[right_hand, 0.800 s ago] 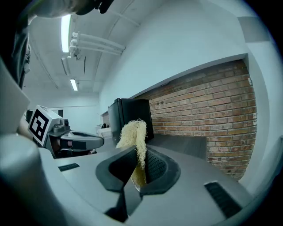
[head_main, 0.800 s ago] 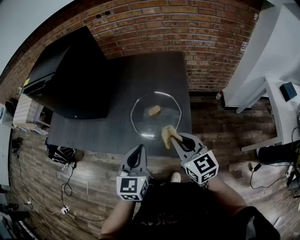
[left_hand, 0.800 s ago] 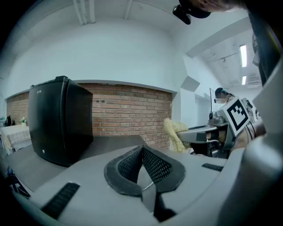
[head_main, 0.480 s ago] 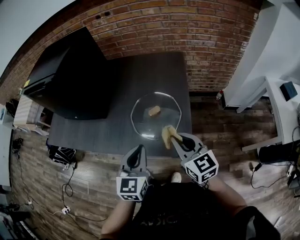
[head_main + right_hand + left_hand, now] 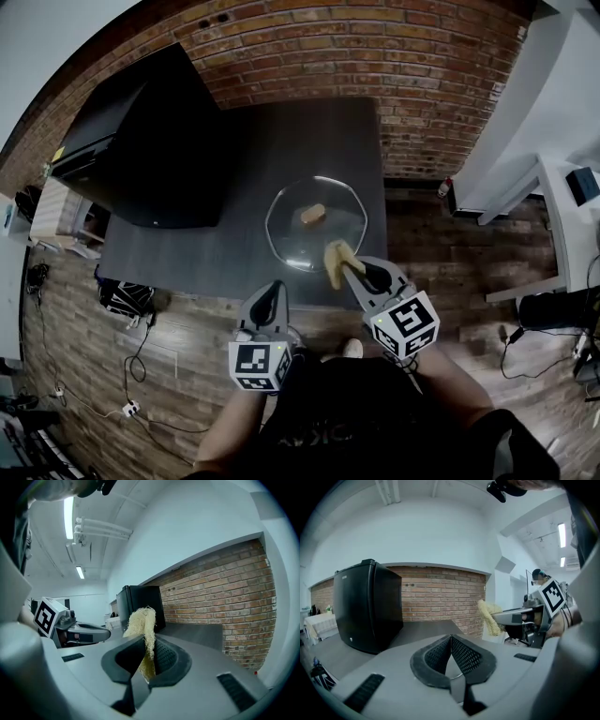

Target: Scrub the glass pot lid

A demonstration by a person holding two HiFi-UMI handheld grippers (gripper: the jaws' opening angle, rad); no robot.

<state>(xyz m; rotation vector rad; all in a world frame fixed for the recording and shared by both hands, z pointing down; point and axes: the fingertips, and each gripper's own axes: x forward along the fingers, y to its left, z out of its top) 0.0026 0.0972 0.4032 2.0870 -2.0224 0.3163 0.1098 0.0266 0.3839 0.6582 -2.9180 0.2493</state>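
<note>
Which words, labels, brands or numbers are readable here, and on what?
No text is readable.
Person's black shirt: faint print, too blurred.
Black fridge: small badge near its top, too small.
Cubes on left gripper and right gripper, which grips the yellow fibrous scrubber: square markers only, no letters.

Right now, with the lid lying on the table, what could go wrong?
1. The lid lies loose near the table front edge, and the shut left gripper is clear of it, so a push may slide it.
2. The right gripper pinches the scrubber low; most sticks out and may bend or pull free.
</note>
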